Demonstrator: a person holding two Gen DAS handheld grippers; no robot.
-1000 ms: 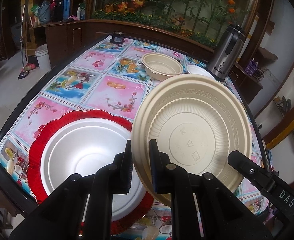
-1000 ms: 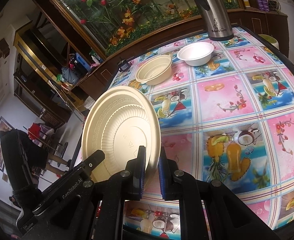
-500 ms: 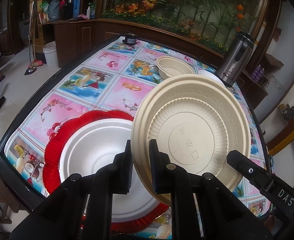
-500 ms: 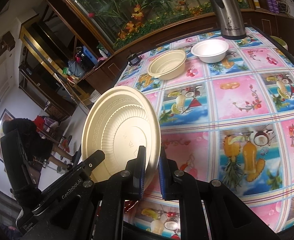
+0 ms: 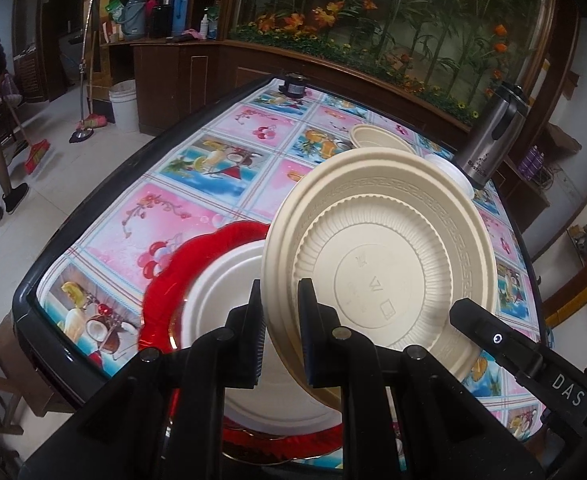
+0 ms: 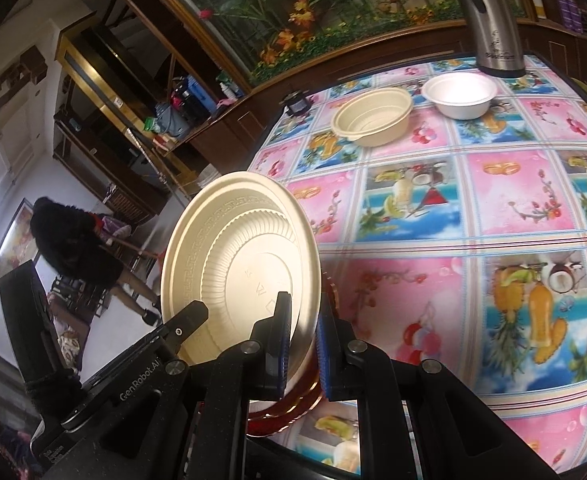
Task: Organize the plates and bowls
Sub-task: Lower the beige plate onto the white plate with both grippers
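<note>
A beige plate [image 5: 377,264] hangs tilted on edge, underside toward both cameras, above the flowered table. My left gripper [image 5: 279,292] is shut on its left rim. My right gripper [image 6: 303,308] is shut on the opposite rim of the same beige plate [image 6: 237,264]. Below it a white plate [image 5: 221,300] lies on a red scalloped plate [image 5: 173,280] near the table's front corner, partly hidden by the beige plate. Farther back stand a beige bowl [image 6: 371,116] and a white bowl [image 6: 459,94].
A steel thermos [image 6: 493,20] stands at the table's far edge behind the bowls. A small dark object [image 5: 293,86] sits at the far corner. The table's black rim [image 5: 73,208] runs along the left. A person [image 6: 73,248] sweeps the floor beyond it.
Both grippers have carried the beige plate sideways toward the left of the table. It now overlaps the red and white plates more, and the bowls have slid rightward in view.
</note>
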